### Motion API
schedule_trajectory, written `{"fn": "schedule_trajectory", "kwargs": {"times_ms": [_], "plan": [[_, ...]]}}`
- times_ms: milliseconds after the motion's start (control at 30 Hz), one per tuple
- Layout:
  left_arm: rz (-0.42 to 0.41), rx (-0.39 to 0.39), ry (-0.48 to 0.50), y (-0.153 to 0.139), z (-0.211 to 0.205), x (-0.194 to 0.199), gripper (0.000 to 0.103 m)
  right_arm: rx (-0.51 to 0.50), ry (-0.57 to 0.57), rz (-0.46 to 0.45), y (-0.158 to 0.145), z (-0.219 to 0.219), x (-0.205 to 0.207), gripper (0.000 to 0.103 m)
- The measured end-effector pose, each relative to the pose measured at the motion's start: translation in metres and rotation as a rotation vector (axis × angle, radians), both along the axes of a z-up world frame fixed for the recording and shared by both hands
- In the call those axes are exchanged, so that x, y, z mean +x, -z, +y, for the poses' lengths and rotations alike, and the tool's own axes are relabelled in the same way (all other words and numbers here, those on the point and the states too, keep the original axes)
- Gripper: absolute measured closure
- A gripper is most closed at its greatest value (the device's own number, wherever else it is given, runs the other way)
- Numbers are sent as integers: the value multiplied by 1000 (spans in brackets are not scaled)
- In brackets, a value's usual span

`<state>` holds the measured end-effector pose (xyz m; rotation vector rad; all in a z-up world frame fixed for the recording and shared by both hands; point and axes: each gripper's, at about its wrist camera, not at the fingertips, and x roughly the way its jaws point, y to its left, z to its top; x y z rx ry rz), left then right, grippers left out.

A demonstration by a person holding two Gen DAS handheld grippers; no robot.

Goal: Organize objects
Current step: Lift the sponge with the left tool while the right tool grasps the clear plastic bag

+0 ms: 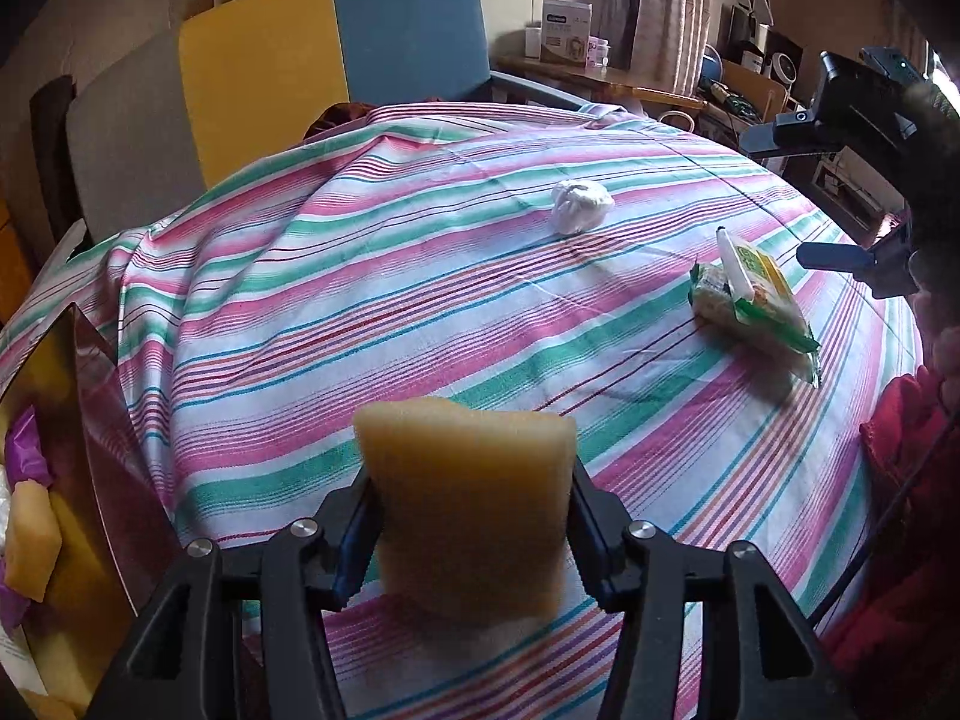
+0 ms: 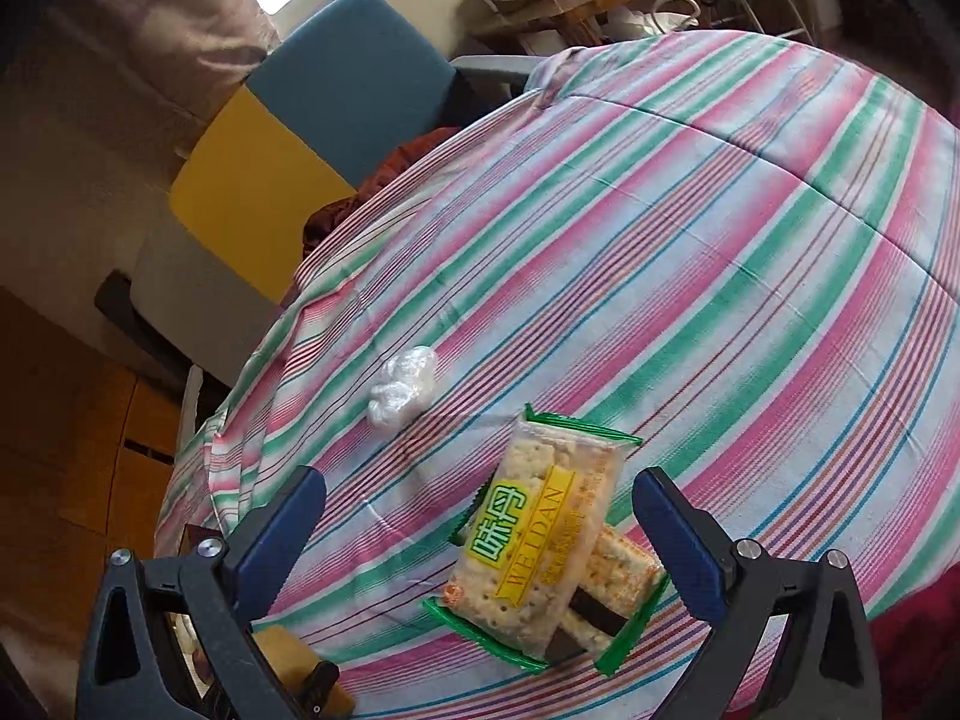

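The left gripper (image 1: 471, 516) holds a yellow-brown rectangular foam sponge (image 1: 474, 498) between its two black fingers (image 1: 354, 516), which press on the sponge's left and right sides; the sponge stands upright above the near part of the pink, green and white striped tablecloth (image 1: 384, 300). At the far left edge of the left wrist view there is an open cardboard box (image 1: 90, 420), with a similar yellow sponge piece (image 1: 30, 540) and some purple plastic (image 1: 24, 450) inside. The right gripper (image 2: 480, 528) has its blue-padded fingers (image 2: 282, 540) spread wide, and nothing is pressed between them. It hangs above two clear cracker packets with green ends (image 2: 540, 546), one lying across the other on the cloth, near the right side of the table. A white pen-like stick (image 1: 733, 264) lies on top of these packets. A crumpled ball of white plastic film (image 1: 582, 206) rests on the cloth farther away, well apart from the packets. Behind the table stand chairs with yellow and blue backs (image 1: 336, 54).
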<state>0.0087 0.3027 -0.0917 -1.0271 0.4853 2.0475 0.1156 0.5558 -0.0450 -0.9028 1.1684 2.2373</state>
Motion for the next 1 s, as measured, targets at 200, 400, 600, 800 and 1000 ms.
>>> {"fn": "schedule_trajectory", "kwargs": {"times_ms": [200, 400, 600, 800, 1000], "plan": [[-12, 12, 16, 5, 2, -2, 48, 23, -140, -45, -3, -22, -29, 0], [-26, 20, 21, 9, 4, -5, 48, 103, -223, -168, -1, -25, -85, 0], [-43, 30, 26, 11, 4, -7, 48, 54, -175, -285, 28, 1, -136, 25], [-53, 38, 30, 11, 2, -8, 48, 148, -177, -399, 48, 3, -166, 64], [-56, 40, 24, 10, 1, -6, 48, 118, -343, -304, 36, -35, -149, 66]]}}
